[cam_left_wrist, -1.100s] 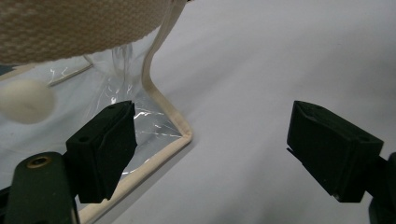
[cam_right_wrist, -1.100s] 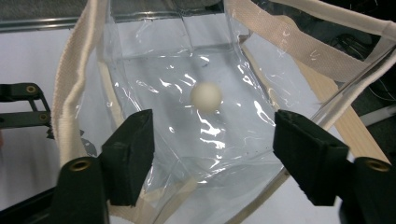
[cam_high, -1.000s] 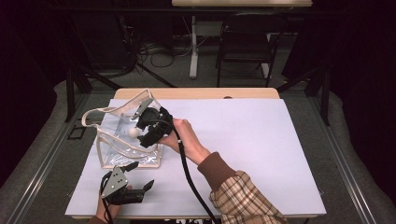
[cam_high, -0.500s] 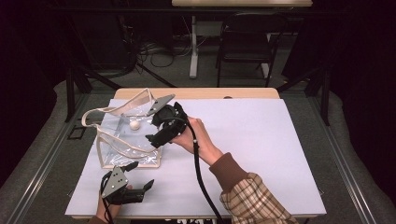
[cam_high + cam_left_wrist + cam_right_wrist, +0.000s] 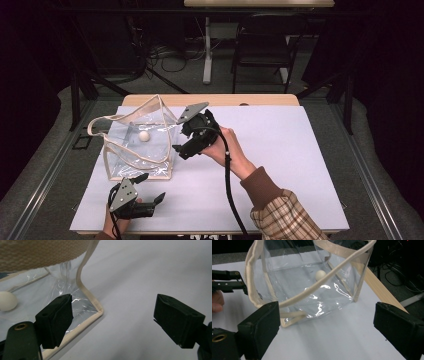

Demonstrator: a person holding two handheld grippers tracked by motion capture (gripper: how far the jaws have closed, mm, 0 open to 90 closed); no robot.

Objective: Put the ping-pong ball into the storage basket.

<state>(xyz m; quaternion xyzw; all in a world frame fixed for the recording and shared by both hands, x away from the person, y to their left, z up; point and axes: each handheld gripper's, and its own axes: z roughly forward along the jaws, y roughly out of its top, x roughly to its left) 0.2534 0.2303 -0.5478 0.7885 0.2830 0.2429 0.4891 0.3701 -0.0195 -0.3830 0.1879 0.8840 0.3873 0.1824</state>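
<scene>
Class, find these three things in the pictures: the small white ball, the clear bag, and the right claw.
small white ball (image 5: 144, 135): high view, middle of the ball, inside the bag.
clear bag (image 5: 312, 288): right gripper view, on the cream strap along its near rim.
right claw (image 5: 179, 141): high view, midway between its fingertips, beside the bag.

Left hand (image 5: 114, 226) cut off by bottom edge, bag (image 5: 37, 255) top cropped
</scene>
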